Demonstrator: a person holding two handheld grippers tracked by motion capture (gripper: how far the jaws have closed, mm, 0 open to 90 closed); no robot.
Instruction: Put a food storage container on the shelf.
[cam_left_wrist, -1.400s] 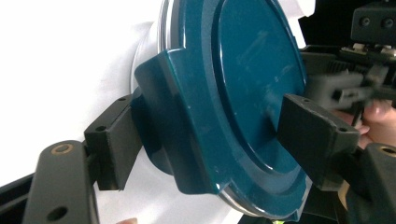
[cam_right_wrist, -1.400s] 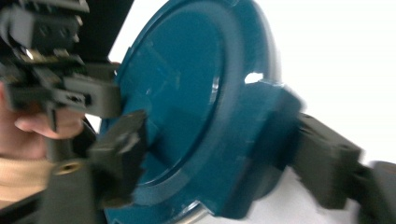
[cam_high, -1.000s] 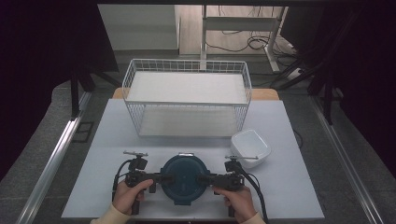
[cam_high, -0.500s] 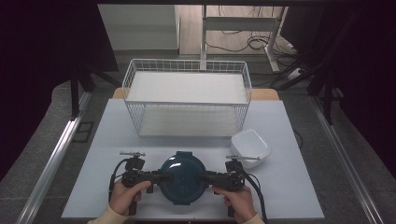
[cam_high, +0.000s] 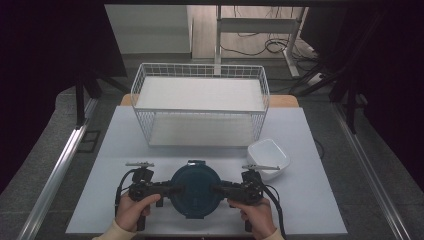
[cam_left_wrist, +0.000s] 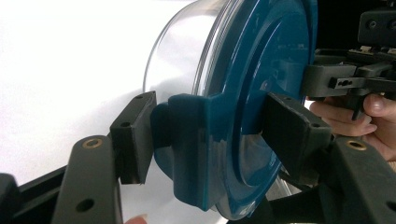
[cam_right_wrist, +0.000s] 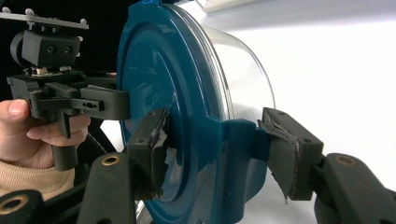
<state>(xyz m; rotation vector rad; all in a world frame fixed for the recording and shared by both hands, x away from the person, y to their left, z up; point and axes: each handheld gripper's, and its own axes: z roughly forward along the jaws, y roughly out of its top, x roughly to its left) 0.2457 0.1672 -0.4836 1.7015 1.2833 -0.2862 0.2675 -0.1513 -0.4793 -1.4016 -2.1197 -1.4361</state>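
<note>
White tabletop (cam_high: 310, 210) is carrying 1 wire basket (cam_high: 200, 107) at the back and 1 white bowl (cam_high: 269, 157) toward the right. At the near edge, the left gripper (cam_high: 172, 190) is clamping the left latch tab of the blue-lidded clear container (cam_high: 196, 190), its pads pressing the tab from above and below in the left gripper view. That container is sitting centred between both hands. The right gripper (cam_high: 220, 190) is gripping the opposite tab likewise, its jaws having just narrowed onto it.
</note>
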